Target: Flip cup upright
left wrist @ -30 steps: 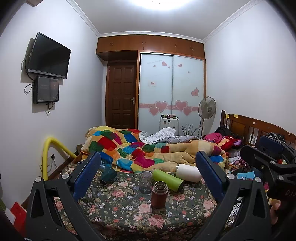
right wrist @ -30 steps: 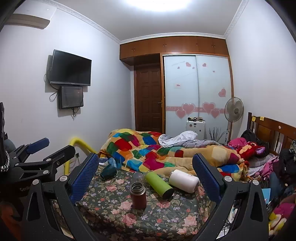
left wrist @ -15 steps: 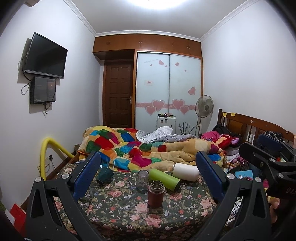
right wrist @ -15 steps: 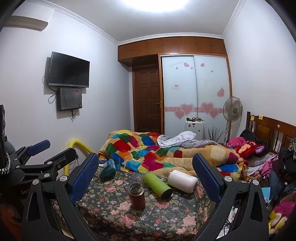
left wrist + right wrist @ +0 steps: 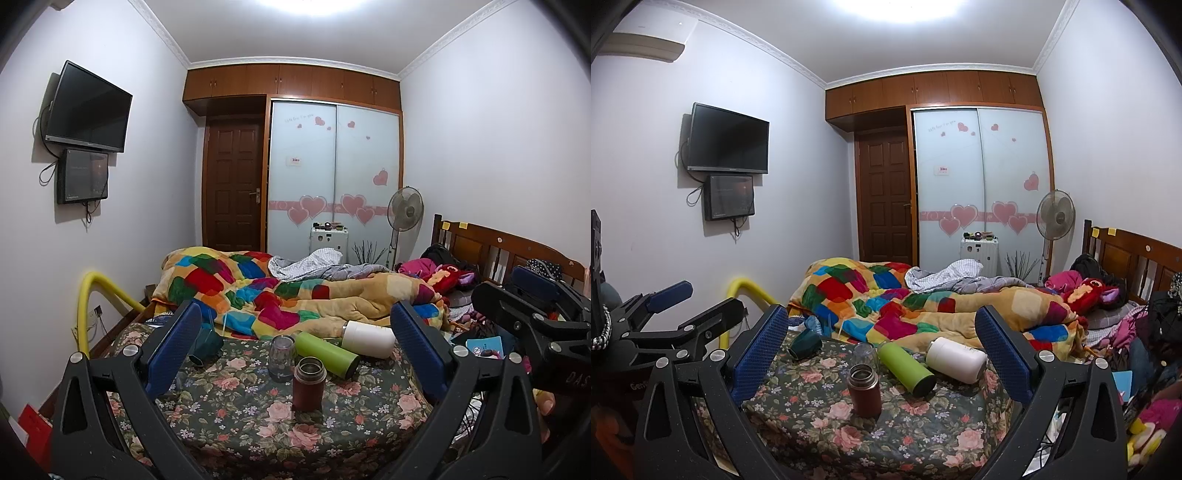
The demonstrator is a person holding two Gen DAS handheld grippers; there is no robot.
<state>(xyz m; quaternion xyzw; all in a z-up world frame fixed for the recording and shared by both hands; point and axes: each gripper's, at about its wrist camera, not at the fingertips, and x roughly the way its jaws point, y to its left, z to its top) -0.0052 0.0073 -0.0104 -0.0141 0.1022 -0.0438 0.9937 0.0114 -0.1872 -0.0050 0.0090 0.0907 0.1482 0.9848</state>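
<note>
Both hand-held grippers hang released above the floral bed — the left (image 5: 291, 332) and right (image 5: 881, 330) grasp nothing. At lower centre a red flask (image 5: 308, 383) stands upright, a clear cup (image 5: 281, 357) just behind it. A green bottle (image 5: 327, 353), white bottle (image 5: 367, 338) and teal cup (image 5: 205, 344) lie on their sides.

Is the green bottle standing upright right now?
No: the green bottle lies on its side on the floral cloth, between the upright brown flask and the white bottle.
</note>
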